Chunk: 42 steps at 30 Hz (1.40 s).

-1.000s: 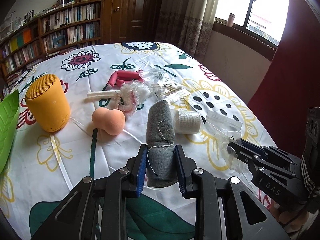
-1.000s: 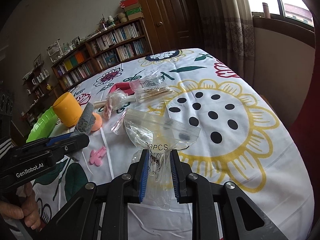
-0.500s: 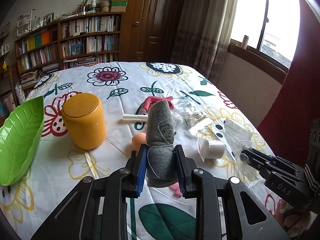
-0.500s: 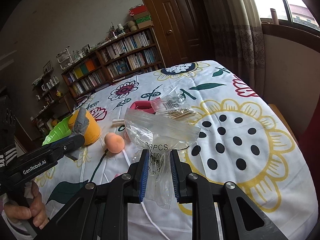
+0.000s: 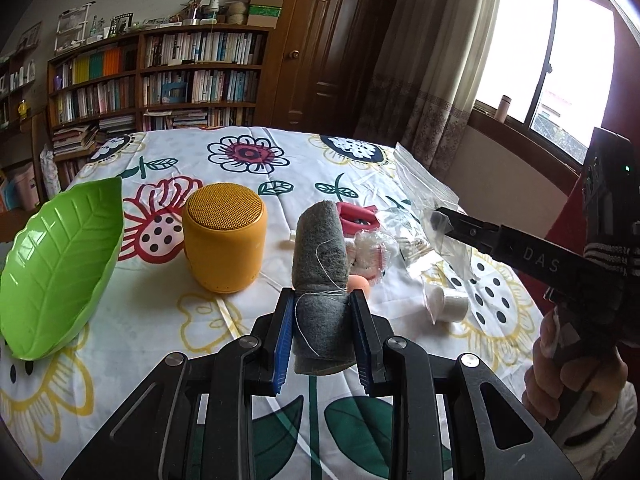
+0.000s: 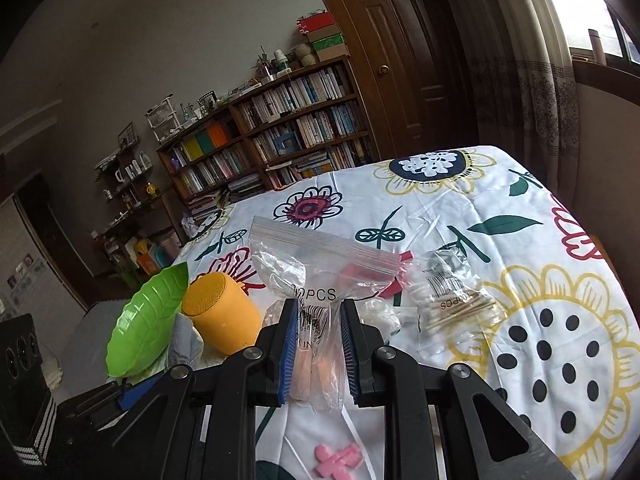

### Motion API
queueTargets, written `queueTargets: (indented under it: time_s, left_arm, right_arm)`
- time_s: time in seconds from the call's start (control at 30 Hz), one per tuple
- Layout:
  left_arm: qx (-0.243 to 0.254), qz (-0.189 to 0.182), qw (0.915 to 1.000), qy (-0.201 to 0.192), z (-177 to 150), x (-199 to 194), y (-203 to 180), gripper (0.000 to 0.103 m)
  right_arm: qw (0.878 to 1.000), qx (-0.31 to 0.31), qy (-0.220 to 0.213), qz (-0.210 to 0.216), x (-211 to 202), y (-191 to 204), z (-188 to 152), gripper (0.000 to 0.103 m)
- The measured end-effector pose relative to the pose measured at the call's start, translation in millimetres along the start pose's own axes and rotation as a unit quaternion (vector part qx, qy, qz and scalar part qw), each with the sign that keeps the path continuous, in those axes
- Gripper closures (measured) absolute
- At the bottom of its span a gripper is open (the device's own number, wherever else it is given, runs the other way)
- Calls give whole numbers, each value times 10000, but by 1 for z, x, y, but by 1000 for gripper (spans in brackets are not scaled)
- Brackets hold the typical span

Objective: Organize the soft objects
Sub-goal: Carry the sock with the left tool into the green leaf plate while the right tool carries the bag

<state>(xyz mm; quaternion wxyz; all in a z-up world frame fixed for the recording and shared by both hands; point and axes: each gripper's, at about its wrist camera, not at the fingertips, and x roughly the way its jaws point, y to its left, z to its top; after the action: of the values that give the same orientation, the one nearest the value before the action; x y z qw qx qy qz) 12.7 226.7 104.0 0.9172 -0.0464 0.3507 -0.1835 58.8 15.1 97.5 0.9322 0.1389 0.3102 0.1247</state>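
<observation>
Fingers of our left gripper (image 5: 322,330) clamp the lower end of a grey felt roll (image 5: 320,256), held upright above the tabletop's (image 5: 280,152) near edge, while our right gripper (image 6: 319,354) pinches a clear zip bag (image 6: 320,268) hanging closed-mouthed over the tabletop's middle. We judge the floppy bag could slip or stay shut, so the roll may snag. Both arms reach forward, lifted, side by side.

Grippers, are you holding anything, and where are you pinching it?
The left gripper pinches the grey felt roll near its lower end. The right gripper pinches the clear zip bag by its bottom part.
</observation>
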Motion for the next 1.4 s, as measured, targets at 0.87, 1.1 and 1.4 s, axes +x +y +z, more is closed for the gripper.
queueTargets:
  time_s: [0.87,1.1,1.4]
  left_arm:
    - [-800,643,9939,-407,-3,-40,108,75]
    - [-964,902,9895,-588,-3,-55,132,75]
    - [-1221,1309,9812,-725,-4,-59,164,75]
  right_arm:
    - [9954,-741,317,515,85,118,24,80]
    - [9928,-980,345,592,96,143,17,80]
    - [9897,-1160,475,691,109,161,7,80]
